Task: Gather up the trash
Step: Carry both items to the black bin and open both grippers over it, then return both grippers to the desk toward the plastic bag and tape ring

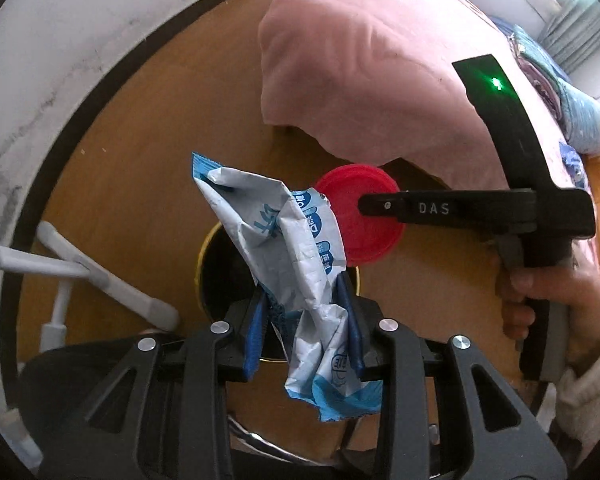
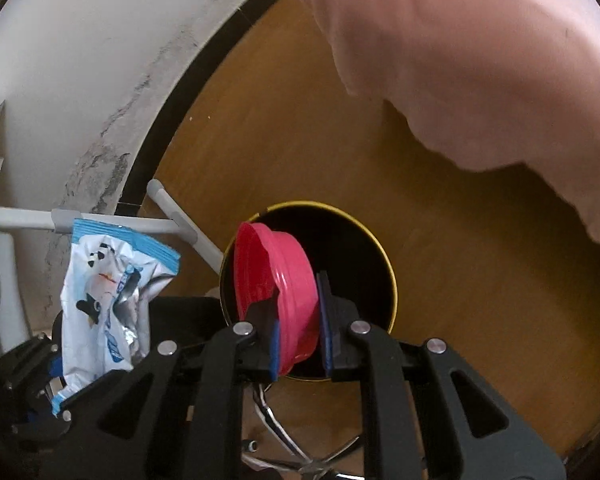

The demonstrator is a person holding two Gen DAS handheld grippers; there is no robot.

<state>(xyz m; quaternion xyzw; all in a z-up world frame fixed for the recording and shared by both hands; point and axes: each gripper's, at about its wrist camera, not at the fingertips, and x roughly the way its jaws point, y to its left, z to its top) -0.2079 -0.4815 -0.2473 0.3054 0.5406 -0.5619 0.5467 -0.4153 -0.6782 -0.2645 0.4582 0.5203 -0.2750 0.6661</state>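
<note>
The left tongs (image 1: 306, 320) point down toward the trash can (image 2: 388, 276), their blue-padded fingers (image 1: 256, 340) pressed together with a crumpled wrapper (image 1: 284, 240) pinched between them. The right tongs (image 2: 300, 320) hang directly over the same can, fingers clamped on a red lid (image 2: 276, 280) held on edge. The person's right hand (image 1: 548, 304) wraps the tongs' black handle to the can's right.

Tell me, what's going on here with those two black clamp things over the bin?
A person is collecting trash with a handheld gripper in each hand. The left gripper is shut on a crumpled blue-and-white wrapper. The right gripper is shut on a red plastic lid. Both are held over a round dark bin with a yellow rim on the wooden floor, beside a bed's pink blanket. Nothing has been dropped yet.
</note>
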